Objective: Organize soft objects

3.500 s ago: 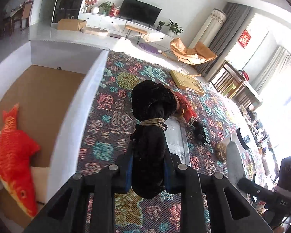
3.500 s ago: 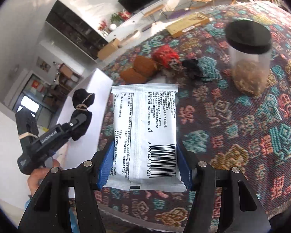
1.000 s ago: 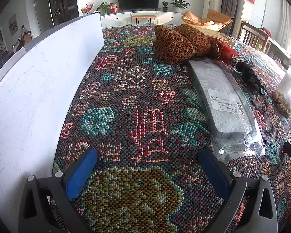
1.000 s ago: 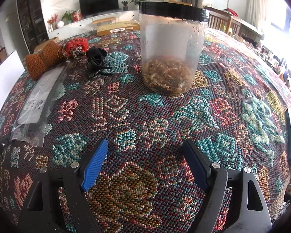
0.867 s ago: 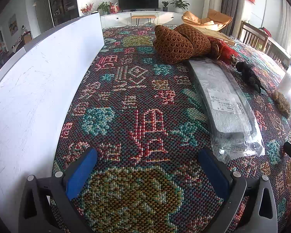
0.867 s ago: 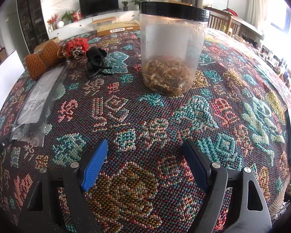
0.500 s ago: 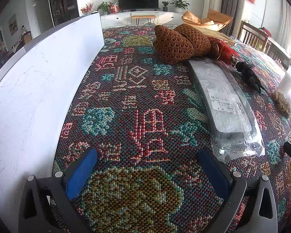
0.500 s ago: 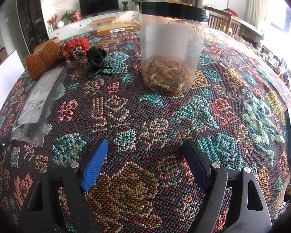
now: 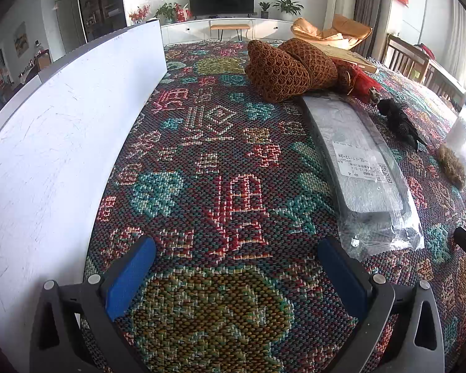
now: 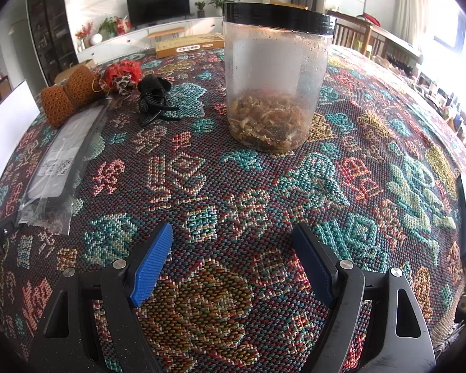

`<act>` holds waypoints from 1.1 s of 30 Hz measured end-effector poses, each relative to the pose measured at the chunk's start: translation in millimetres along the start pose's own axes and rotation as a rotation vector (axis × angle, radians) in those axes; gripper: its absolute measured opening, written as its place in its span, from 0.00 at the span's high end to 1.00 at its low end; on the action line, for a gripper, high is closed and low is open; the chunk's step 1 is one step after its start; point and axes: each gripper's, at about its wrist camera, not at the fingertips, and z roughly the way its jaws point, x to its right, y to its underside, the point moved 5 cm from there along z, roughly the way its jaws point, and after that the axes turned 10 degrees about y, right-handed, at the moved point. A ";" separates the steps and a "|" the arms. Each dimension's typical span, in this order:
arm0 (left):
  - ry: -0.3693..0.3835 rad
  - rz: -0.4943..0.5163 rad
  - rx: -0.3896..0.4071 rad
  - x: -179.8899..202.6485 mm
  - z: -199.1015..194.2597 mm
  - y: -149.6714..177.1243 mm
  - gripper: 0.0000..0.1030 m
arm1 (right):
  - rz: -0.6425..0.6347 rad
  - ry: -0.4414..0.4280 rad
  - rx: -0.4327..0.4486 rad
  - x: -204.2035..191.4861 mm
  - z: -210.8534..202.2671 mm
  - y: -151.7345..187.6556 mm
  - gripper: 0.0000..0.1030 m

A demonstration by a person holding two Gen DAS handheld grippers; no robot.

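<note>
Lengthwise, clear packet pointing away

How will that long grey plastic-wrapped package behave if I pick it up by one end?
The long grey package would probably sag or swing, since it is long and narrow. Its glossy, crinkled wrap looks slippery and loose at the near end, so a tool might pinch film alone. It lies flat on the patterned cloth, so it should slide rather than roll.
</note>
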 end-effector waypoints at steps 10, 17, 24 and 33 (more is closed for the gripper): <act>0.000 0.000 0.000 -0.2 -0.3 0.0 0.00 | 0.000 0.000 0.000 -0.1 -0.2 0.1 0.21; 0.069 -0.028 -0.026 3.1 -3.0 -5.4 0.00 | -0.001 0.000 0.001 -0.2 -0.3 0.2 0.21; 0.279 -0.003 -0.014 59.7 -0.1 -64.5 0.00 | -0.001 -0.001 0.001 -0.1 -0.1 0.6 0.21; 0.068 0.126 -0.197 109.6 89.8 -89.5 0.00 | -0.001 -0.001 0.001 -0.4 -0.4 0.8 0.20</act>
